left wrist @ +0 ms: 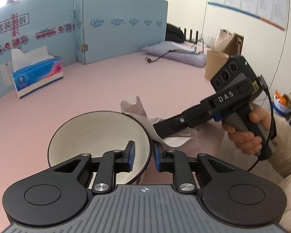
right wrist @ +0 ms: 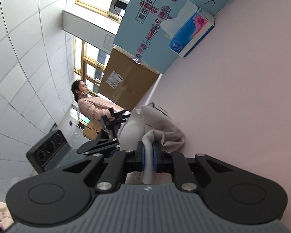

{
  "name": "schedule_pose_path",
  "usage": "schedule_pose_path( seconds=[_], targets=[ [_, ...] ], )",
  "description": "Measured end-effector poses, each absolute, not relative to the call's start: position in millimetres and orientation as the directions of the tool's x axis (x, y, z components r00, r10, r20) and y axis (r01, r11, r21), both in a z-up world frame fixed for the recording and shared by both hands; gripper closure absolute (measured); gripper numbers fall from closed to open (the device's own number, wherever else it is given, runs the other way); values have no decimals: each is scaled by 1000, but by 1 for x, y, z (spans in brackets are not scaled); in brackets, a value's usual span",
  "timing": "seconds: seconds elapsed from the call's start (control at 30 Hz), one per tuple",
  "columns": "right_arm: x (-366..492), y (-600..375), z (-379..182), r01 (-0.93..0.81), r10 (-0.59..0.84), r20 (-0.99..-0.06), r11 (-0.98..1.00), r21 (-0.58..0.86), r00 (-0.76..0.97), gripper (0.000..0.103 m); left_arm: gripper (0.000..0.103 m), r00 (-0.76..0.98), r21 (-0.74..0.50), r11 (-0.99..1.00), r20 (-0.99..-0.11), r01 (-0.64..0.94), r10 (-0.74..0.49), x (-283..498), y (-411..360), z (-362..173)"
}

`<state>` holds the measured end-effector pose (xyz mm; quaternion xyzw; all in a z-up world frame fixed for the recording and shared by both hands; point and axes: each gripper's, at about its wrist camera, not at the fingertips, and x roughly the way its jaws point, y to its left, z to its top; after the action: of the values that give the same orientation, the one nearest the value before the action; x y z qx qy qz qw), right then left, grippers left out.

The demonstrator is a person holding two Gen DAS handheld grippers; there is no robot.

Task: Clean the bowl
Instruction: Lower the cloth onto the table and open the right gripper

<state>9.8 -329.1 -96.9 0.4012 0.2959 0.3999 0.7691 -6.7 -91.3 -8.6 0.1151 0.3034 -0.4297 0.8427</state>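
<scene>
From the left wrist, the left gripper straddles the near wall of the cream bowl on the pink table; its jaws stand slightly apart, with a gap between each pad and the wall, while the right gripper, held in a hand, reaches in from the right with a crumpled grey cloth at the bowl's rim. From the right wrist, the right gripper's jaws are clamped tightly on the cloth, with a tissue box farther off on the table.
</scene>
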Motion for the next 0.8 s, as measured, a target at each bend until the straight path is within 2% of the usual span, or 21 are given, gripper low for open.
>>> schedule_pose_path(
  seconds=[0.1,0.17,0.27,0.37,0.47,0.57,0.8],
  targets=[
    [8,-333,-93,-382,850,-108,340,859,516,90,59,443,-94,600,-585,795,-679,-8,-88,-7],
    [8,-338,-88,-386,841,-90,338,858,534,90,44,444,-112,596,-562,795,-698,-10,-86,-4],
    [10,-344,-79,-393,819,-77,353,849,569,90,32,455,-144,594,-509,792,-731,-13,-77,2],
    [14,-351,-68,-381,768,-106,426,820,631,90,21,487,-178,605,-440,776,-754,-17,-63,10],
    [18,-346,-52,-345,668,-212,598,723,713,89,16,543,-205,634,-364,746,-757,-20,-45,20],
    [21,-327,-38,-329,558,-315,765,553,768,89,13,613,-222,684,-314,695,-725,-21,-27,29],
    [28,-283,-31,-308,392,-422,917,254,818,89,7,767,-240,828,-314,506,-560,-15,6,32]
  ],
)
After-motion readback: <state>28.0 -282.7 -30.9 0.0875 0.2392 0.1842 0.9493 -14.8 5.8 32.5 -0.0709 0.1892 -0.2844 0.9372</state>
